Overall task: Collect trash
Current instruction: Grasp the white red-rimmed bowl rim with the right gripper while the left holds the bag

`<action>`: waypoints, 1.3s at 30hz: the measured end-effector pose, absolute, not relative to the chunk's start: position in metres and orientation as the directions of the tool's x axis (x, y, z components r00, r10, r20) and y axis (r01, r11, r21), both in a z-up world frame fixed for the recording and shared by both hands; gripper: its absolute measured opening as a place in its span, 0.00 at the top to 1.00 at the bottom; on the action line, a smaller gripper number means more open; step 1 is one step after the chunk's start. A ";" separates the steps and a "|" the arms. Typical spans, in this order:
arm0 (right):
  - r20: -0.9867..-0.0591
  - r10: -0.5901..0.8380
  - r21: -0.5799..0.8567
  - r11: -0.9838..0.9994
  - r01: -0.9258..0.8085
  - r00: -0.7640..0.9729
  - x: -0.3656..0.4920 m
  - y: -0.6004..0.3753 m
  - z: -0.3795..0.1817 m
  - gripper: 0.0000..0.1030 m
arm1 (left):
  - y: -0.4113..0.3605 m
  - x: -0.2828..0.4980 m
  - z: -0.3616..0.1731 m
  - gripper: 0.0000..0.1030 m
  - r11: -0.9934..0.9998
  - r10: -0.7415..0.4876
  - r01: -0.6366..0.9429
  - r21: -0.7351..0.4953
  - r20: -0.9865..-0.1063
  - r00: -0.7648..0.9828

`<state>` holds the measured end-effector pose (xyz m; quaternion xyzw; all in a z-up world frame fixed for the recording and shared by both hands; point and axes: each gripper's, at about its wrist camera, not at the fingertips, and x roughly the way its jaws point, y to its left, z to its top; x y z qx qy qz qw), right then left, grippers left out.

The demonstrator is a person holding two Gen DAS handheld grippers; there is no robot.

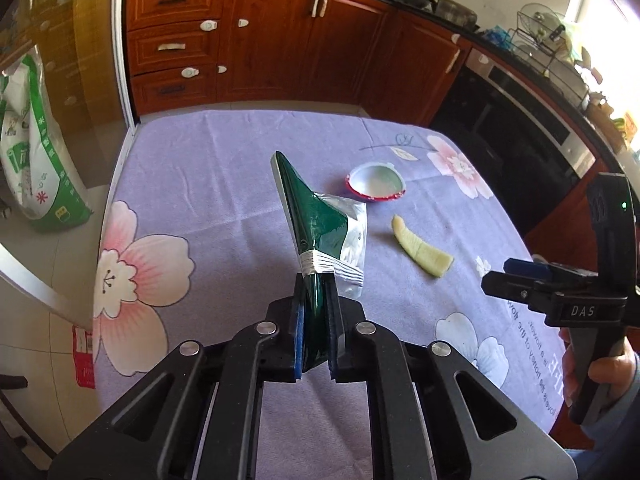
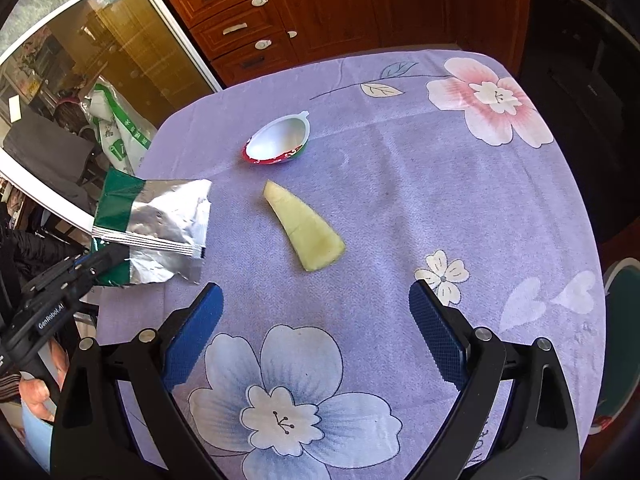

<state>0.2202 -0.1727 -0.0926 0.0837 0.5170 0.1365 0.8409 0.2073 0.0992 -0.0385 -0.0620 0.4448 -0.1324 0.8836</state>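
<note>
My left gripper (image 1: 315, 300) is shut on a green and silver foil wrapper (image 1: 316, 216) and holds it above the purple flowered tablecloth (image 1: 200, 184). The wrapper also shows in the right wrist view (image 2: 160, 220), at the left with the left gripper (image 2: 100, 264) below it. A pale yellow fruit peel (image 2: 306, 230) lies mid-table, and a small white cup with a red rim (image 2: 278, 140) lies on its side beyond it. My right gripper (image 2: 316, 308) is open and empty, just short of the peel. It shows from the side in the left wrist view (image 1: 496, 282).
Wooden kitchen cabinets (image 1: 280, 40) and a black oven (image 1: 520, 140) stand behind the table. A green and white sack (image 1: 32, 152) leans by a glass door at the left. A green chair seat (image 2: 620, 320) is at the right table edge.
</note>
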 end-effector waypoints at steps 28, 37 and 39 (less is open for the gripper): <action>-0.859 0.281 0.185 0.950 -0.253 0.428 0.349 -0.120 -0.115 0.35 | 0.118 0.260 -0.052 0.91 0.946 -0.314 0.125 -0.299 -0.747 0.586; -0.869 0.264 0.159 0.950 -0.269 0.419 0.362 -0.106 -0.127 0.53 | 0.119 0.262 -0.057 0.91 0.948 -0.304 0.112 -0.296 -0.750 0.587; -0.867 0.263 0.152 0.948 -0.279 0.423 0.360 -0.102 -0.127 0.67 | 0.120 0.261 -0.058 0.91 0.949 -0.301 0.105 -0.298 -0.751 0.588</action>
